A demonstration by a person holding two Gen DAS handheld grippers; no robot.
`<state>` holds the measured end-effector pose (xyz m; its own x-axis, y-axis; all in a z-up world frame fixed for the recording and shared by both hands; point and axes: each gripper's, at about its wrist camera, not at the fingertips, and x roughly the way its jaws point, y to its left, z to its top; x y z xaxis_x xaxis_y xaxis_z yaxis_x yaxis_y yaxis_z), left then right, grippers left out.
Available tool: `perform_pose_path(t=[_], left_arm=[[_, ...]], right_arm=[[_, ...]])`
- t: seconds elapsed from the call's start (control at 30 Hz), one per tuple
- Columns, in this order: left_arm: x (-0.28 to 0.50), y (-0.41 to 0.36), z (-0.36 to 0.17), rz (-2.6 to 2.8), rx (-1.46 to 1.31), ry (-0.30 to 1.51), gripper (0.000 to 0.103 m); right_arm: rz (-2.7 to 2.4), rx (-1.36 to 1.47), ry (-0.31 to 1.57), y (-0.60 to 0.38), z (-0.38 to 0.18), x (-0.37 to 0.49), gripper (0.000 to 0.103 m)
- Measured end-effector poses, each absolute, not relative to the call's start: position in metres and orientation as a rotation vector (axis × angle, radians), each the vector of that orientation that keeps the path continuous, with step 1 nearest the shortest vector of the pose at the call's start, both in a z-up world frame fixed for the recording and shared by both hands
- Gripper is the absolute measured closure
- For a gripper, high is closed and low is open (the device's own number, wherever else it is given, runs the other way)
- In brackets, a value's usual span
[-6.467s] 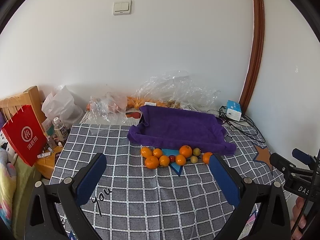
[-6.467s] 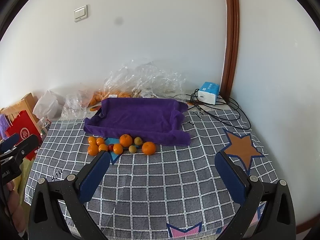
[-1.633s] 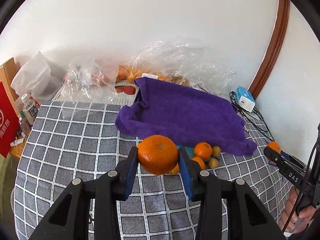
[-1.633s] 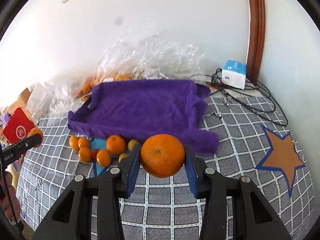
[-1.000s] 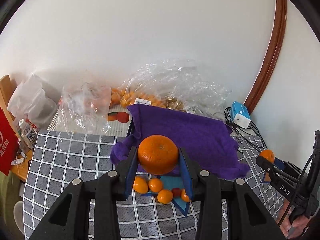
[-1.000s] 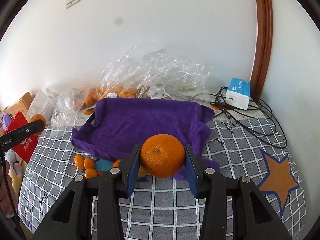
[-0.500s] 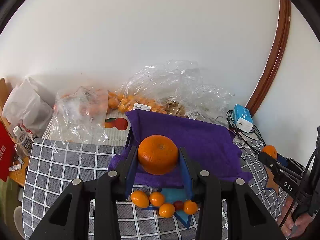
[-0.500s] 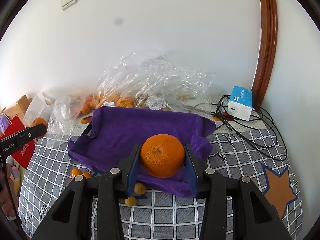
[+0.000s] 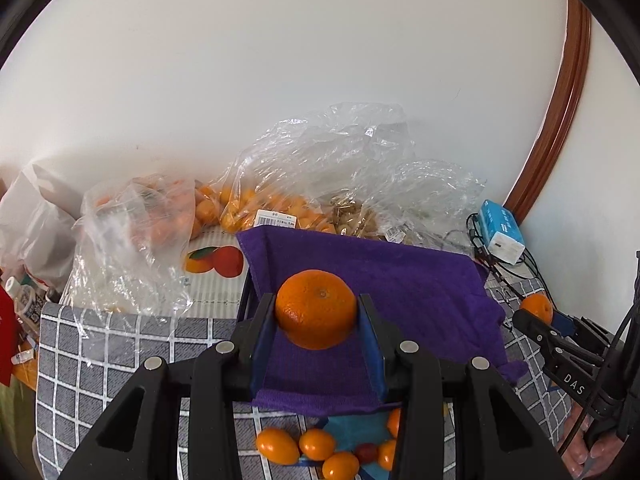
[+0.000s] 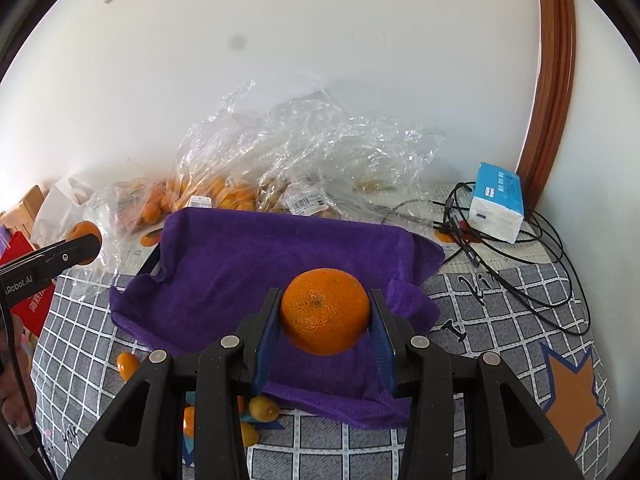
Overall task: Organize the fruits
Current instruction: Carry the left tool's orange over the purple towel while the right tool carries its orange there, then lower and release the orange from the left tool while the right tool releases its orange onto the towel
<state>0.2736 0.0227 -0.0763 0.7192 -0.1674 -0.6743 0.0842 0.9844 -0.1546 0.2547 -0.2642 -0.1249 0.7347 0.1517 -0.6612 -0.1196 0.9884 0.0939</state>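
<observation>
My left gripper (image 9: 316,320) is shut on a large orange (image 9: 315,309) and holds it above the near left part of the purple towel-lined tray (image 9: 400,276). My right gripper (image 10: 324,322) is shut on another large orange (image 10: 324,311) above the near right part of the same tray (image 10: 240,256). Several small oranges (image 9: 296,445), a red fruit (image 9: 366,451) and yellowish fruits (image 10: 264,407) lie on the checked tablecloth (image 9: 100,344) in front of the tray. The right gripper with its orange shows at the right edge of the left wrist view (image 9: 538,308).
Clear plastic bags of fruit (image 9: 280,200) pile against the wall behind the tray. A blue-and-white box (image 10: 498,202) and black cables (image 10: 520,248) lie at the back right. A red bag (image 10: 24,276) and bottles (image 9: 22,300) stand off the table's left edge.
Both grippers closed on oranges from the row, lifted them and carried them forward; they now hang over the purple tray instead of in front of it.
</observation>
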Motion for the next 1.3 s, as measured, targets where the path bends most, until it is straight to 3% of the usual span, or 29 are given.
perform_pose_path(t=[0.4, 0.73, 1.3], left_arm=[[0.32, -0.002, -0.093, -0.17, -0.09, 0.784, 0.065], [0.347, -0.005, -0.137, -0.146, -0.081, 0.872, 0.065], [0.358, -0.02, -0.174, -0.158, -0.032, 0.937, 0.065]], right_arm=[[0.118, 0.037, 0.779, -0.267, -0.15, 0.295, 0.061], [0.105, 0.035, 0.843, -0.266, -0.184, 0.326, 0.061], [0.106, 0.017, 0.919, -0.258, -0.223, 0.356, 0.061]])
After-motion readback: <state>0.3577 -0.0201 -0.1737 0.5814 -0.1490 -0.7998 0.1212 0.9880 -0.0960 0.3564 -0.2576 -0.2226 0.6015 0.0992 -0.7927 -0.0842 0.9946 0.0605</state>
